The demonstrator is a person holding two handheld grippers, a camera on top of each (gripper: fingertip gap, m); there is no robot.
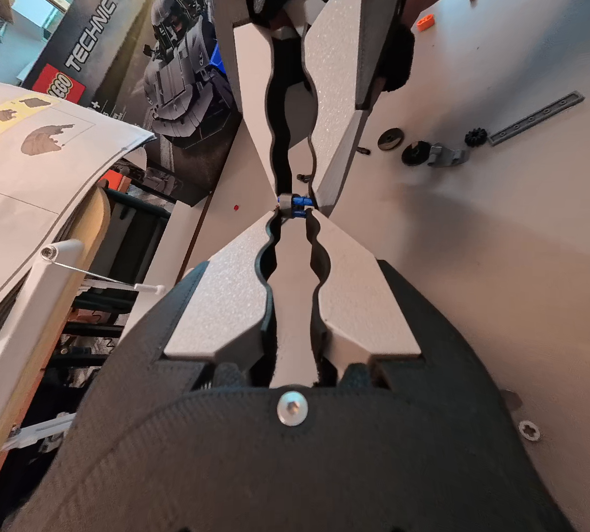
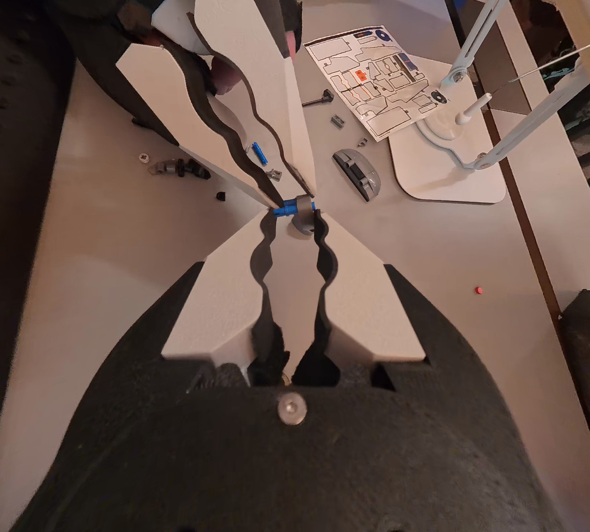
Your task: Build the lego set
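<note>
Your pale tabletop (image 2: 399,261) carries the set's box (image 1: 137,76), a sticker sheet (image 2: 373,79) and scattered pieces. Above it your left tool (image 1: 292,216) and right tool (image 2: 295,213) meet tip to tip (both clenched). The left grips the small grey connector (image 2: 303,213); the right pinches the blue pin (image 2: 285,207) seated in that connector.

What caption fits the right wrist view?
Two grippers meet tip to tip, right gripper on a grey connector, left gripper on its blue pin.
</note>
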